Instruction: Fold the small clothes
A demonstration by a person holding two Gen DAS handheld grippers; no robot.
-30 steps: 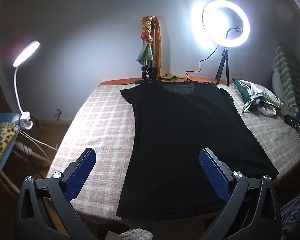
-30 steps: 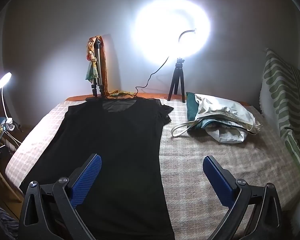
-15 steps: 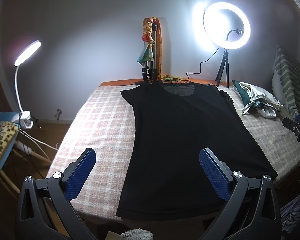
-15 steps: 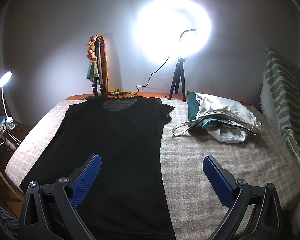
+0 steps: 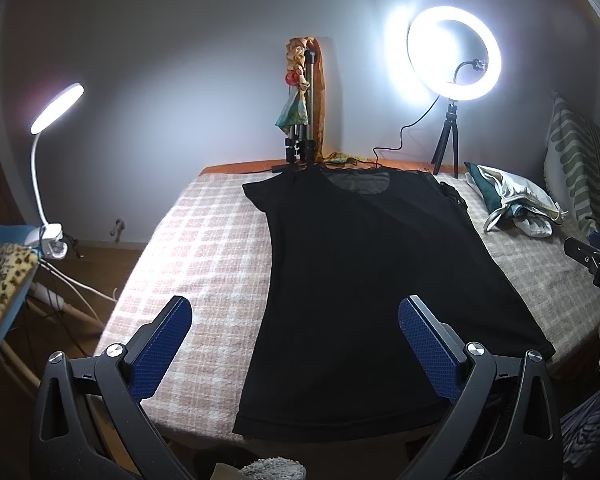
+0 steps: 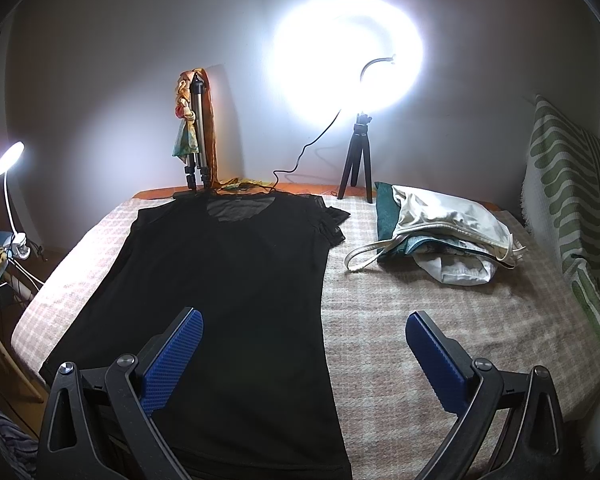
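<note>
Vs. a sec ago almost nothing has changed: your left gripper (image 5: 295, 334) has drifted a touch, so the ring light (image 5: 454, 53) sits slightly further right in its view; the right wrist view looks the same.

Both grippers are released, jaws spread wide, nothing between the blue dimpled pads. Your left gripper hangs over the near-left part of the black top (image 5: 364, 280), w/ one pad over the blanket (image 5: 204, 248) and the other over the fabric. Your right gripper (image 6: 303, 343) straddles the top's right side edge, left pad over the cloth, right pad over bare blanket.

The black top (image 6: 228, 300) lies flat on the bed, neckline toward the wall, hem at the near edge. It's matte and smooth, flaring toward the hem, w/ a sheer mesh panel at the neck and short ruffled sleeves.

The blanket is a woven pink-and-cream check w/ a coarse texture. To the right sits a pile of clothes (image 6: 440, 236) (white satin-looking piece on top, teal underneath). Behind: a folded metal tripod (image 5: 305, 120) draped w/ patterned cloth, plus a gooseneck desk lamp (image 5: 56, 108) at left.
</note>
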